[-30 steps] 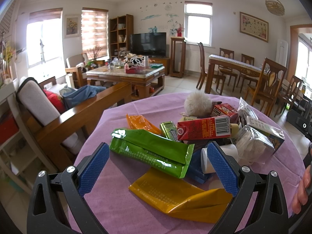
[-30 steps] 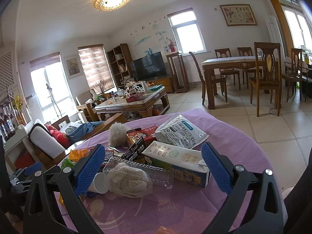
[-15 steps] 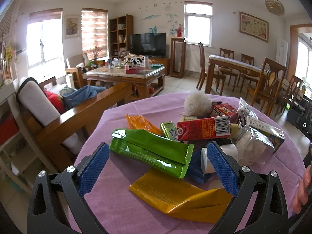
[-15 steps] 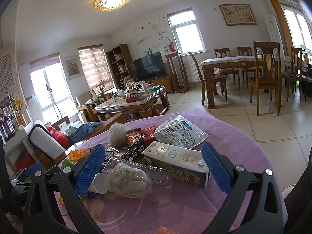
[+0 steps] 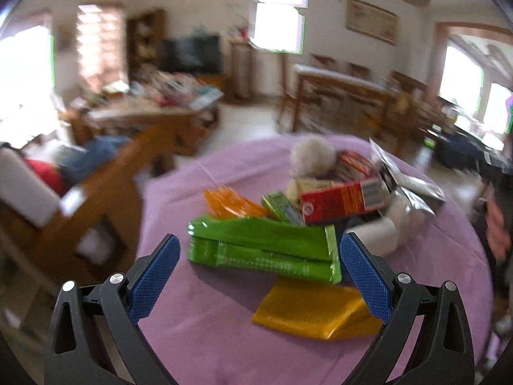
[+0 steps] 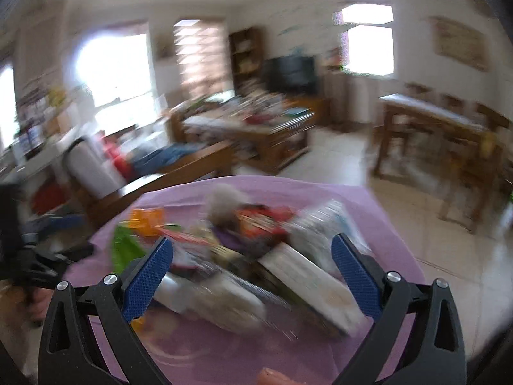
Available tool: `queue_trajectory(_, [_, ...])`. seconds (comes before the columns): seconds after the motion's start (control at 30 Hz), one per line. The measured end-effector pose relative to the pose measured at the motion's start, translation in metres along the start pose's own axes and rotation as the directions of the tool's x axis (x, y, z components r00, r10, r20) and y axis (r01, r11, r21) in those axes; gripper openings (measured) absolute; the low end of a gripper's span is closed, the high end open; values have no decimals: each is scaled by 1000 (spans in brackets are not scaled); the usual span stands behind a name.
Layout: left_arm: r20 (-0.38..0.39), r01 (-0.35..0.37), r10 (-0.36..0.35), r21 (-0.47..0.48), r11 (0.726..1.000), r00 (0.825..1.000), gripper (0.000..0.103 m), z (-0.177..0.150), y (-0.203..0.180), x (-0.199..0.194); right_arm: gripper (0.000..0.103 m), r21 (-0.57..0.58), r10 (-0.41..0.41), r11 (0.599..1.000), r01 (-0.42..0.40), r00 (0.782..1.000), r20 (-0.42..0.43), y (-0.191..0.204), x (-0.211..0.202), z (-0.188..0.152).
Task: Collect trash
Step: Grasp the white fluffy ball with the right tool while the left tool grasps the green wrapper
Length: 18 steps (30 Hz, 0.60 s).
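Trash lies heaped on the tabletop point(image 5: 224, 337), which wears a purple cloth. In the left wrist view the nearest piece is a green wrapper point(image 5: 266, 250), lying lengthwise across the gap between the blue pads of the left gripper point(image 5: 259, 276), whose jaws stand wide with nothing between them. Just in front of it, and partly under its near edge, lies a yellow packet point(image 5: 307, 311), close to the right-hand pad. Behind the green wrapper sit an orange wrapper point(image 5: 231, 203), a small green pack point(image 5: 282, 208) and a red carton point(image 5: 343, 200) resting on top of other items, with a white paper cup point(image 5: 378, 237) on its side just beside the carton. A grey fluffy ball point(image 5: 312, 157) sits at the far side of the heap, and a silver foil bag point(image 5: 404, 179) lies to its right. The right wrist view is heavily blurred; the right gripper point(image 6: 253, 272) is likewise spread wide and holds nothing, hanging over the same heap, where a long white carton point(image 6: 307, 282) and a crumpled clear plastic piece point(image 6: 218, 301) can be made out between its pads. The fluffy ball and the orange and green wrappers show beyond them, but finer detail there cannot be told.
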<state>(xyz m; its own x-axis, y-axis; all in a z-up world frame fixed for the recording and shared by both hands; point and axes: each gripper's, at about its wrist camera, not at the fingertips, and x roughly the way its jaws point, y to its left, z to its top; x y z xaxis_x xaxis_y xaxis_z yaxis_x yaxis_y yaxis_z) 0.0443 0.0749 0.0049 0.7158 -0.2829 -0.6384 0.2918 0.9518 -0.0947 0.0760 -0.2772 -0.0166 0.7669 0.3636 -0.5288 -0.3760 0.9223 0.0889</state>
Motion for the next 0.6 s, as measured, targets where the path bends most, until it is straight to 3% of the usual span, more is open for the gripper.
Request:
queue_trajectory(0.1, [-63, 88, -91, -49, 995, 994, 99, 7, 19, 23, 98, -17, 86, 996, -89, 987, -134, 18, 42, 41])
queue_trajectory(0.2, [-105, 130, -138, -85, 988, 985, 99, 10, 27, 45, 96, -84, 26, 995, -47, 970, -240, 44, 96, 65])
queue_trajectory(0.23, [-117, 144, -155, -100, 984, 981, 99, 10, 29, 51, 89, -101, 9, 994, -38, 961, -277, 49, 112, 69])
queue_trajectory(0.3, [-136, 170, -189, -138, 976, 973, 99, 11, 33, 62, 80, -114, -21, 993, -22, 931, -365, 58, 147, 71])
queue_trajectory(0.4, [-156, 182, -210, -176, 967, 965, 99, 12, 36, 76, 79, -101, -55, 995, 10, 891, -451, 62, 186, 69])
queue_trajectory(0.47, [-174, 212, -255, -232, 949, 951, 97, 9, 40, 80, 74, -101, -73, 995, 27, 869, -490, 58, 203, 63])
queue_trajectory(0.53, [-170, 225, -272, -254, 941, 947, 94, 6, 42, 81, 57, -111, -81, 993, 24, 835, -544, 58, 218, 57])
queue_trajectory(0.6, [-177, 220, -272, -267, 938, 946, 88, 2, 43, 83, 50, -144, -104, 989, 26, 814, -571, 62, 224, 49])
